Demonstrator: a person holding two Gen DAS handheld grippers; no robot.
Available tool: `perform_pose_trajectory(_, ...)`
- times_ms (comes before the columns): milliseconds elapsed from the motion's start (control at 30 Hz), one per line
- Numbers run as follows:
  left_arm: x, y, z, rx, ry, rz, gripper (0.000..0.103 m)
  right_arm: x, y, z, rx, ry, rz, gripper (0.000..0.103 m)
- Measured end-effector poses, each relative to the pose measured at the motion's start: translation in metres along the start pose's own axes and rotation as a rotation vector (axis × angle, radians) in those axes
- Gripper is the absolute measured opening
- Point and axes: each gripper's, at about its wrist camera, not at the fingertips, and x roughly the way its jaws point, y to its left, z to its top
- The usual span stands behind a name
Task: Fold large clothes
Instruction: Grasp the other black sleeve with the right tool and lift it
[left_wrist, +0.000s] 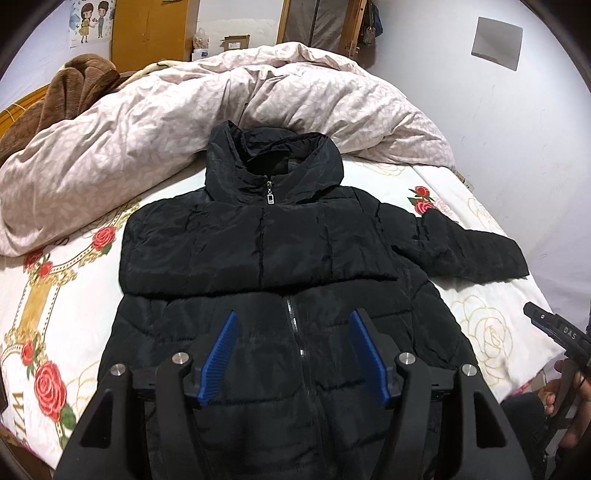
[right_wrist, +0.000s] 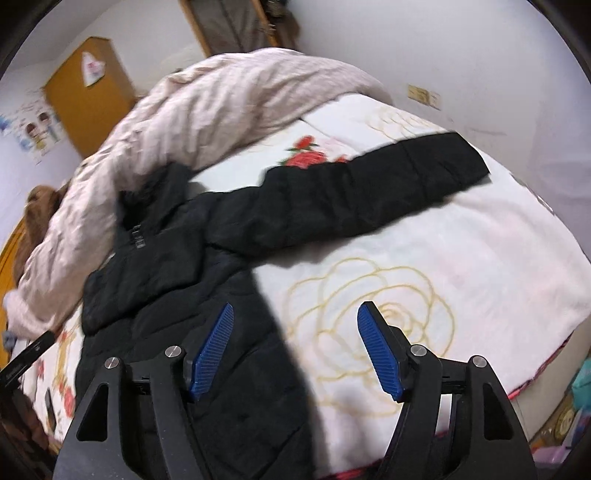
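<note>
A black puffer jacket (left_wrist: 266, 251) lies front up on the bed, zipped, hood toward the far end. One sleeve is folded across its chest; the other sleeve (left_wrist: 476, 254) stretches out to the right. My left gripper (left_wrist: 293, 317) hovers over the jacket's lower front, open, nothing between its blue pads. In the right wrist view the jacket (right_wrist: 177, 266) fills the left side and the outstretched sleeve (right_wrist: 369, 184) runs up to the right. My right gripper (right_wrist: 297, 310) is open over the jacket's right hem edge and the bedsheet, holding nothing. The right gripper's body (left_wrist: 557, 330) shows at the left view's right edge.
A rumpled pale pink duvet (left_wrist: 177, 118) is heaped at the head of the bed behind the hood. A brown blanket (left_wrist: 62, 92) lies far left. The rose-patterned white sheet (right_wrist: 424, 251) is bare to the jacket's right. A white wall borders the bed's right side.
</note>
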Motion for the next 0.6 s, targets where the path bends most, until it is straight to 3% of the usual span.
perform_pose_trajectory(133, 0.025, 0.000, 0.014, 0.015, 0.002, 0.010, 0.065, 0.030, -0.027, 0.017, 0.048, 0.010, -0.060, 0.070)
perform_pose_trajectory(600, 0.118, 0.028, 0.042, -0.035, 0.054, 0.064, 0.065, 0.127, -0.111, 0.073, 0.255, 0.030, -0.115, 0.070)
